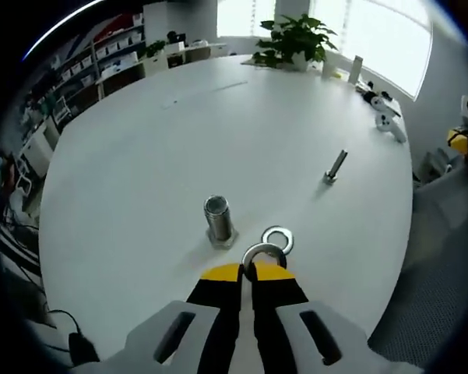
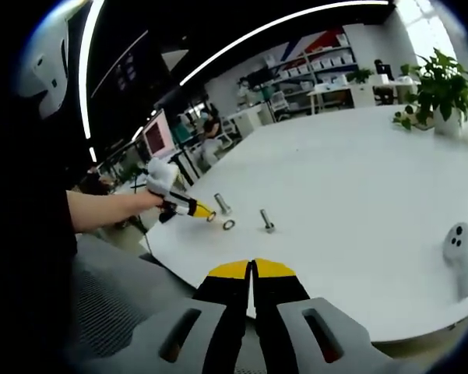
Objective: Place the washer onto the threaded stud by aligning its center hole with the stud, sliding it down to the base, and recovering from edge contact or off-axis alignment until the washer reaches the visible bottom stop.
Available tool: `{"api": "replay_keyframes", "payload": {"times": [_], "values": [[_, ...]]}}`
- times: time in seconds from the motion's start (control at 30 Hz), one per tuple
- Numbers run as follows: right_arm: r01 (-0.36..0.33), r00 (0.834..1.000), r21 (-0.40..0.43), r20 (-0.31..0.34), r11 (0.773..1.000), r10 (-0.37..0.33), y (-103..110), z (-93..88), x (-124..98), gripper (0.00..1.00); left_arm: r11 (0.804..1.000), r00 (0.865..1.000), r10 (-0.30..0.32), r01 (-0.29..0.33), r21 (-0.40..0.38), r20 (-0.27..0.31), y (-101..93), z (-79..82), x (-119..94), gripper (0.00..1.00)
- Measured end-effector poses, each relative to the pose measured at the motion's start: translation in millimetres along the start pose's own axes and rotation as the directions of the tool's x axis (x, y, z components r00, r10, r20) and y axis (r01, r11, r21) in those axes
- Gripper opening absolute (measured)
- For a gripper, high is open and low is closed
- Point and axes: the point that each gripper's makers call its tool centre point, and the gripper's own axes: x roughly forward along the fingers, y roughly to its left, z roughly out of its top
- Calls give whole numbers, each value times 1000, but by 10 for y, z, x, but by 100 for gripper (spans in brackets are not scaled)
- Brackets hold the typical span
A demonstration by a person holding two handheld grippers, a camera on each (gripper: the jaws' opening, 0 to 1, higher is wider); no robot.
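So the left hand-held gripper (image 1: 249, 273) has its yellow-tipped jaws clenched on a washer (image 1: 263, 254), pinching it by the near edge so the ring stands up just past the tips. A second washer (image 1: 278, 238) lies flat on the white bench (image 1: 140, 171), right behind the held one; they overlap from this angle, so I can't say for sure whether they touch. The threaded stud (image 1: 218, 220) stands upright on its hex base just left of and a bit beyond the jaw tips, close to the held washer but clearly apart from it. Nothing is on the stud. Further out to the right there's a bolt (image 1: 335, 167) standing on its head, leaning slightly, well away from everything else.

From the right gripper view you get the wider picture: the left hand-held gripper (image 2: 211, 216) comes in from the left, held in a person's hand (image 2: 162, 178), tips near the stud (image 2: 222, 203), with the flat washer (image 2: 229, 225) and the bolt (image 2: 266, 220) alongside. The right hand-held gripper (image 2: 253, 269) hangs near the bench edge, well back from all that, jaws pressed together with nothing between them. A potted plant (image 2: 438, 82) sits at the far side.
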Motion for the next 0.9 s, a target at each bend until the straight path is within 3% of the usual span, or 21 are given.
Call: {"api": "replay_keyframes", "payload": {"times": [0.07, 0.43, 0.9], "values": [[-1, 1000, -1, 2, 1000, 1, 2, 2, -1, 4, 999, 1000, -7, 8, -39, 19, 7, 56, -42, 2], [-1, 1000, 2, 14, 1000, 1, 1, 17, -8, 4, 999, 997, 36, -36, -13, 62, 178, 394, -147, 2], [0, 1000, 6, 17, 1000, 0, -2, 17, -11, 4, 997, 998, 58, -59, 45, 31, 295, 481, -30, 2]]}}
